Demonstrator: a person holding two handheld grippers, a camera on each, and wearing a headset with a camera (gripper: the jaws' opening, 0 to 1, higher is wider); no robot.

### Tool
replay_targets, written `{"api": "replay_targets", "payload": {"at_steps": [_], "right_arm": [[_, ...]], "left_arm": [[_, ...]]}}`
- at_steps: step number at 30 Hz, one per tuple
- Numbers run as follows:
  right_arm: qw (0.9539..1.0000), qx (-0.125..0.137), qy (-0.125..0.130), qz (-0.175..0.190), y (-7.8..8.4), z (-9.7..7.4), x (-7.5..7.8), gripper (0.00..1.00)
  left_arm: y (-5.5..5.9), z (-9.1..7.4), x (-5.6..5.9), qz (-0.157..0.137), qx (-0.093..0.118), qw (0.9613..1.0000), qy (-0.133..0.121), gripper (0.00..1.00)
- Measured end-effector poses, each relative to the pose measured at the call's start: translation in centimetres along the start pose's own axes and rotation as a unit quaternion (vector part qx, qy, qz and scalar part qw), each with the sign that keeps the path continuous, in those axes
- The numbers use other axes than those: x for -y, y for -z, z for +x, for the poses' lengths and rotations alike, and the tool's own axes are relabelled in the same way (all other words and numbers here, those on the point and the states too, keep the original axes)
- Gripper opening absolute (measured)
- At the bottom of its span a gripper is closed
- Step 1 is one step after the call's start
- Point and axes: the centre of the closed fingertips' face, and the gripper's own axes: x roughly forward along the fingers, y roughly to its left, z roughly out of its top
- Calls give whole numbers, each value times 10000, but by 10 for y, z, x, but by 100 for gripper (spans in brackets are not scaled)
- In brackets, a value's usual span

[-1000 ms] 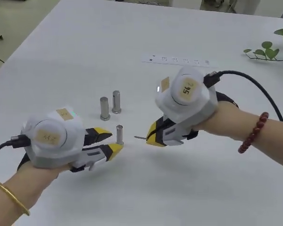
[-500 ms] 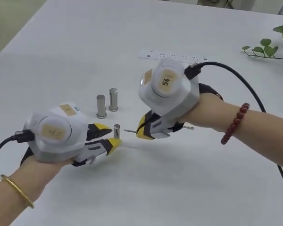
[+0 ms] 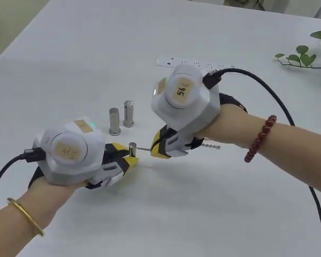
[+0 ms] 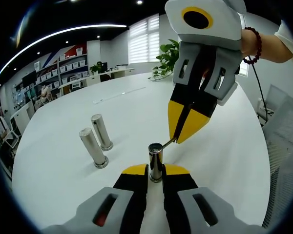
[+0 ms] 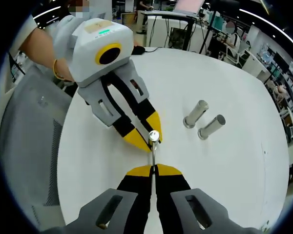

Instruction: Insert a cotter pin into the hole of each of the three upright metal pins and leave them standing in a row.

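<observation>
My left gripper [image 3: 125, 156] [image 4: 156, 171] is shut on the base of a short upright metal pin [image 3: 132, 148] [image 4: 155, 158] [image 5: 154, 136] standing on the white table. From the right, my right gripper [image 3: 158, 148] [image 5: 153, 170] is shut on a thin cotter pin [image 3: 144, 149] [image 5: 153, 155], held level with its tip touching the top of that metal pin. Two more metal pins [image 3: 114, 121] [image 3: 129, 113] stand upright side by side just behind, also seen as the two pins [image 4: 94, 147] [image 4: 102, 132] in the left gripper view.
A white power strip [image 3: 203, 65] lies farther back on the table [image 3: 85, 53]. A green leafy plant [image 3: 310, 53] sits at the far right edge. A black cable [image 3: 278, 101] trails from the right gripper across the table.
My right gripper has moved left with the cotter pin, so the pin's tip now meets the held metal pin. The left gripper stays shut on that pin.
</observation>
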Motion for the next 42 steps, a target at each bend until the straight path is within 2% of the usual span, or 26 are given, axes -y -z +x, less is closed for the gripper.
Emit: {"api": "replay_targets", "payload": {"at_steps": [13,23,35,38,42], "right_arm": [[9999,-14,26,-132,-9,0,0,2],[9999,125,21,-79,-17,2,-3,3],[9991,402,133,10,-24,5,-2,4],[9973,685,80,255,-30,1,-3,11],[9973,674,154,256,-27,-4,-1,13]], "left_arm": [[0,2,3,-93,57,9999,-42,7],[-1,2,5,-209,131,9996,-156,7],[-1,2,4,-315,174,9988,-331,7],[-1,3,3,-332,171,9986,-362,7],[-1,3,2,-346,174,9985,-392,7]]}}
